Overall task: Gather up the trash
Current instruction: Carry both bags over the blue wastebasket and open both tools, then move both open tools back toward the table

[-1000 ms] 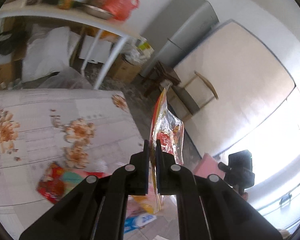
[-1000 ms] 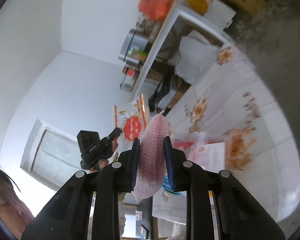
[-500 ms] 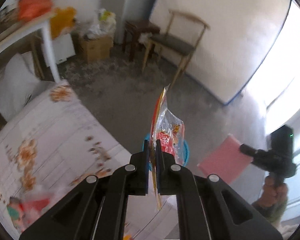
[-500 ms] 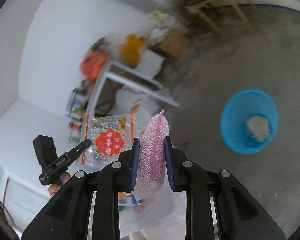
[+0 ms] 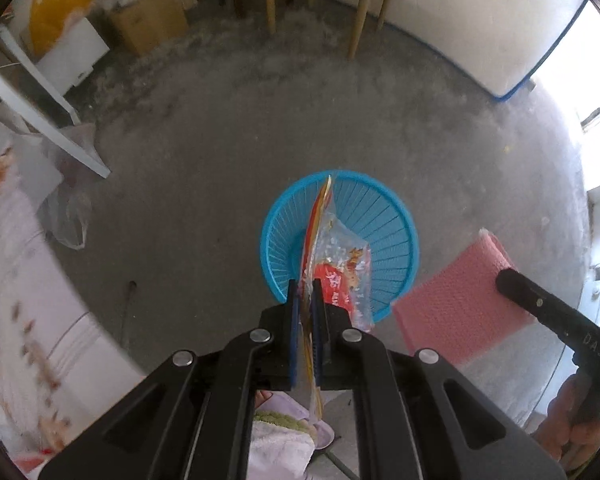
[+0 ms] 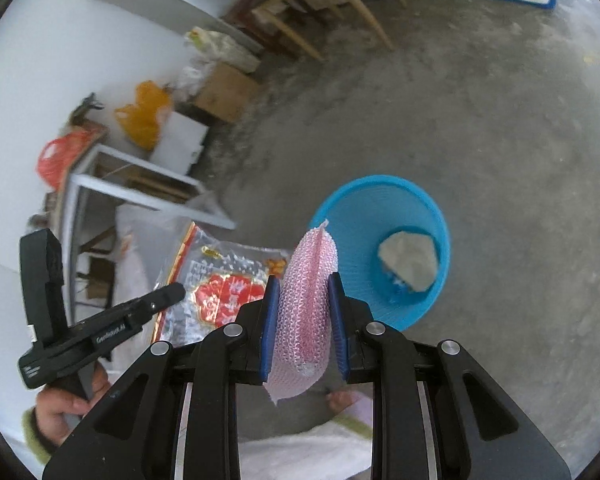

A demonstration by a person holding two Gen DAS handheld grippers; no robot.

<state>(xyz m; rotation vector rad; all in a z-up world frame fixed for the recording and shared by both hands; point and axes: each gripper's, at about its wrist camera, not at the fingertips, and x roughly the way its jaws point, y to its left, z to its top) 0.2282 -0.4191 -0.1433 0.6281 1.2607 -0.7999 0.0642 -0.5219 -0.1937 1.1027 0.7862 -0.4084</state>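
Left wrist view: left gripper (image 5: 305, 312) pinching a clear snack wrapper (image 5: 336, 268) edge-on, jaws nearly closed on the thin film. Holding it by the lower edge, probably so the rest stands free beyond the tips and falls clean on release. Pointing steeply down, blue basket (image 5: 396, 224) lying directly beyond the tips on the bare floor; wrapper overlapping the basket opening. Off to the right of these tongs, pink bubble wrap (image 5: 456, 304) showing beside the basket rim, not yet over it.

Right wrist view: to the left of the tongs, same wrapper (image 6: 224, 280) facing flat-on, held out by the other gripper. Right gripper (image 6: 303, 320) clamping the bubble wrap (image 6: 306, 304), folded into a thick pad, jaws partly apart because of its bulk. Basket (image 6: 428, 208) sitting ahead and right of the tips, a pale crumpled lump (image 6: 410, 258) already at the bottom. Judging both pieces are being carried to the basket together for dropping; left looks placed, right needing a shift rightward.
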